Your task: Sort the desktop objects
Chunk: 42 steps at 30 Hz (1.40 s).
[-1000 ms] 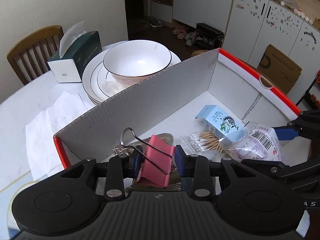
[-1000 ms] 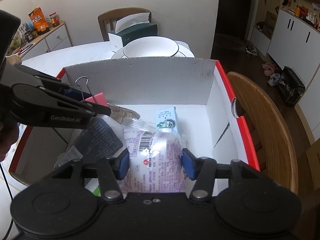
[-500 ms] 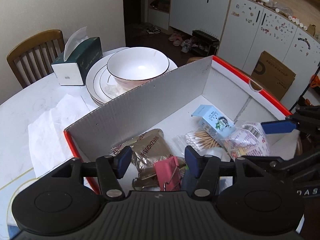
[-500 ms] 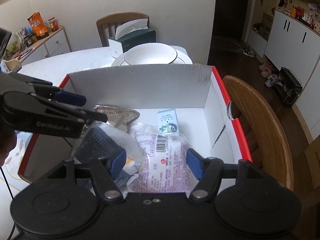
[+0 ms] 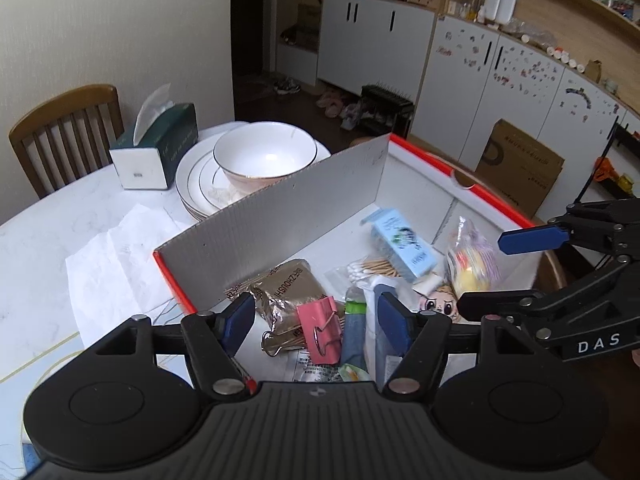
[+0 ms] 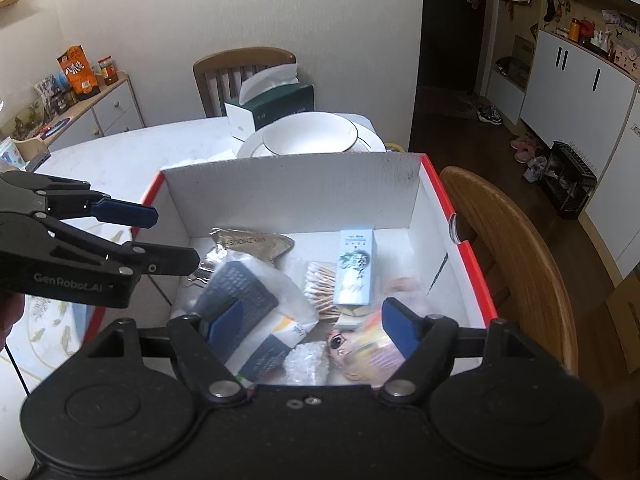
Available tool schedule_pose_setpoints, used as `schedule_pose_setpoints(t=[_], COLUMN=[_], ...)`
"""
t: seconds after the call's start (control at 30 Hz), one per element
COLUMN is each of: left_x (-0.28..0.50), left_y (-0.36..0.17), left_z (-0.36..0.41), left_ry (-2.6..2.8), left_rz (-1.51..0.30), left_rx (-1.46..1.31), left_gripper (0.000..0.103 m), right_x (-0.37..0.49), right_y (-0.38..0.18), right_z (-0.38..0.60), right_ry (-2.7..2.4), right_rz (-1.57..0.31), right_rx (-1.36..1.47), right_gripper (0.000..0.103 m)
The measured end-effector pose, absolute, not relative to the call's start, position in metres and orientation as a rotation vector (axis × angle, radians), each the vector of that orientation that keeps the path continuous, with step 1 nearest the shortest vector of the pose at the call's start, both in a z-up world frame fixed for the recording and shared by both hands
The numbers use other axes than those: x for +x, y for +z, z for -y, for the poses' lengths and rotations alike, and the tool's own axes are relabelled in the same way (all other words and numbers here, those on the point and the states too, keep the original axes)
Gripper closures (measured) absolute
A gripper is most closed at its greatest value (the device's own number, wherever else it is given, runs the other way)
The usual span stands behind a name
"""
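You had just let go of both things. A second earlier your left gripper (image 5: 316,318) was clamped on the pink binder clip (image 5: 322,328); by this moment the clip lay loose in the box (image 5: 280,216), resting against the brown foil packet (image 5: 290,294) near the left corner. Your right gripper (image 6: 310,324) had likewise been closed on the clear bag of sweets (image 6: 376,346), and that bag sat on the box floor by the right wall, just beside the light blue carton (image 6: 354,266) and the bundle of cotton swabs (image 6: 320,288). By my reading, those 2 items were sorted, and both grippers had lifted back from the box and were free for the next pick.

The left fingers (image 5: 240,316) stood wide apart, holding nothing and touching nothing, with the clip visible in the gap below them. The right fingers (image 6: 398,330) were equally spread and empty; the view beneath them was blurred, so whether the near pad brushed the dark blue pouch (image 6: 236,298) was hard to tell, though it looked clear. Outside the box, the bowl (image 5: 266,156) on its plates (image 5: 196,184), the tissue box (image 5: 154,148) and a sheet of paper (image 5: 116,256) remained on the table (image 5: 36,240).
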<state>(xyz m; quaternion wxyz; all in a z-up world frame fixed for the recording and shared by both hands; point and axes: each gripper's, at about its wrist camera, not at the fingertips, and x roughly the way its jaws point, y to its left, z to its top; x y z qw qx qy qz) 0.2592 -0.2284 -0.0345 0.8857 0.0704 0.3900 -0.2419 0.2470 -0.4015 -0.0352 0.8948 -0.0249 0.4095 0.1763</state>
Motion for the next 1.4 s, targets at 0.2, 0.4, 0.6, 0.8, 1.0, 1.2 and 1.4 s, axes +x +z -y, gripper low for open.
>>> schedule_pose_setpoints(t=[0.2, 0.4, 0.6, 0.8, 1.0, 1.2, 1.4], left_x=[0.239, 0.224, 0.212, 0.199, 0.188, 0.179, 0.169], left_y=[-0.020, -0.011, -0.008, -0.005, -0.004, -0.004, -0.003], left_z=[0.219, 0.205, 0.189, 0.171, 0.159, 0.150, 0.143], left_ry=[-0.531, -0.535, -0.535, -0.522, -0.522, -0.513, -0.509], left_rz=[-0.756, -0.706, -0.697, -0.673, -0.676, -0.671, -0.683], left_rx=[0.145, 0.139, 0.126, 0.100, 0.099, 0.095, 0.083], left_gripper=[0.033, 0.029, 0.028, 0.025, 0.017, 0.000, 0.000], right_x=[0.231, 0.215, 0.199, 0.186, 0.175, 0.164, 0.149], right_y=[-0.023, -0.013, -0.005, 0.002, 0.008, 0.010, 0.012], right_z=[0.393, 0.385, 0.377, 0.370, 0.365, 0.361, 0.361], right_ry=[0.363, 0.361, 0.363, 0.364, 0.363, 0.338, 0.317], right_rz=[-0.813, -0.785, -0.762, -0.737, -0.712, -0.694, -0.667], right_rx=[-0.046, -0.039, -0.036, -0.029, -0.016, -0.011, 0.008], right_gripper=[0.021, 0.018, 0.016, 0.010, 0.005, 0.004, 0.002])
